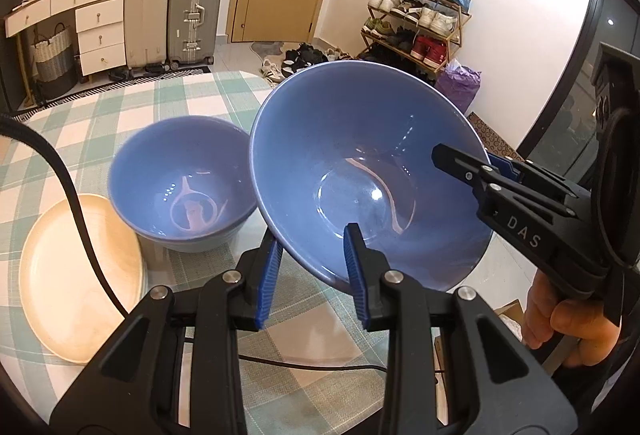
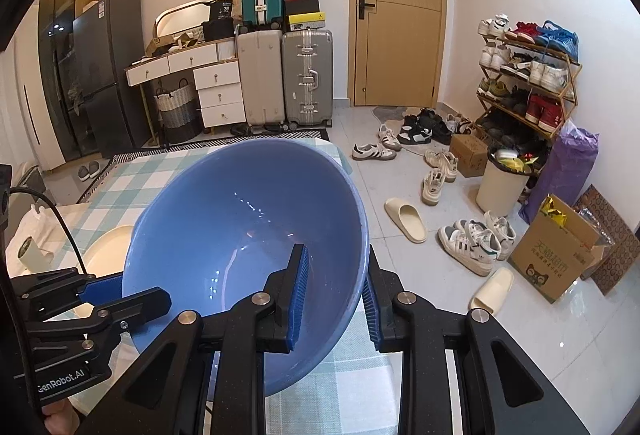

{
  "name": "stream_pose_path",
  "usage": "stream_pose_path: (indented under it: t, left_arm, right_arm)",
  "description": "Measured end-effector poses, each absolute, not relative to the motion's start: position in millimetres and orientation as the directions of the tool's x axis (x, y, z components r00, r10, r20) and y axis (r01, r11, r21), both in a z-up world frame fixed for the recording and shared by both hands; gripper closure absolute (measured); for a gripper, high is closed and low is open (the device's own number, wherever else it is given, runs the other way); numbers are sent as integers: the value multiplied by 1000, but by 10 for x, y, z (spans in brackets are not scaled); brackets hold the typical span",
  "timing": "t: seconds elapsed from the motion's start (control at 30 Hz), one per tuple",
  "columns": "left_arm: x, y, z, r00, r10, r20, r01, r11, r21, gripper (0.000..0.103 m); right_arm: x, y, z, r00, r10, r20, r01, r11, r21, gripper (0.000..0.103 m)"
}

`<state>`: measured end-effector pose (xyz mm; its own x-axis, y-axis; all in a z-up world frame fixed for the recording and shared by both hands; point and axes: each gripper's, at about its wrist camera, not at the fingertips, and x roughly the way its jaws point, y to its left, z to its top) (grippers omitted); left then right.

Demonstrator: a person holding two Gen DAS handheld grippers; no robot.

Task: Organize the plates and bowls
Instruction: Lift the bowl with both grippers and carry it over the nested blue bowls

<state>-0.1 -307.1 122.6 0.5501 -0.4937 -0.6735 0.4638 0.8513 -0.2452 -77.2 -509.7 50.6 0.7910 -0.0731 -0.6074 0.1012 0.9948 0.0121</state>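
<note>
A large blue bowl (image 1: 360, 163) (image 2: 240, 235) hangs tilted above the checked tablecloth (image 1: 92, 123), held by both grippers. My left gripper (image 1: 314, 267) (image 2: 120, 295) is shut on its near rim, one blue pad inside and one outside. My right gripper (image 2: 336, 299) (image 1: 468, 163) is shut on the rim at the bowl's right side. A second, smaller blue bowl (image 1: 182, 187) stands upright on the table just left of the lifted one. A cream plate (image 1: 80, 275) (image 2: 108, 247) lies flat left of that bowl.
A black cable (image 1: 76, 211) crosses over the plate. A white bag with a tape roll (image 2: 30, 251) lies at the table's left. Beyond the table's far edge are suitcases (image 2: 306, 75). On the floor to the right lie scattered shoes (image 2: 472, 243), a cardboard box (image 2: 556, 259) and a bin (image 2: 500, 183).
</note>
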Motion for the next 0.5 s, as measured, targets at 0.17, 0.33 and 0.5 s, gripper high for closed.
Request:
stream_pose_path:
  t: [0.17,0.33,0.5]
  left_arm:
    - [-113,-2873,1401,573,-488,-659,451,859,-244,75]
    - [-233,-2679,1585,599,-472,-647,431,871,-236,75]
    - [-309,-2460,1753,625,-446,-640,413,885,-214,75]
  right_arm:
    - [-786,-4937,607,801,-66,-595,86,996,5,77]
    - [-752,-4774,697,809,-51,-586,63,998,0,77]
    - [-692,-4603,768,814,-30,-580,35,999,-2,77]
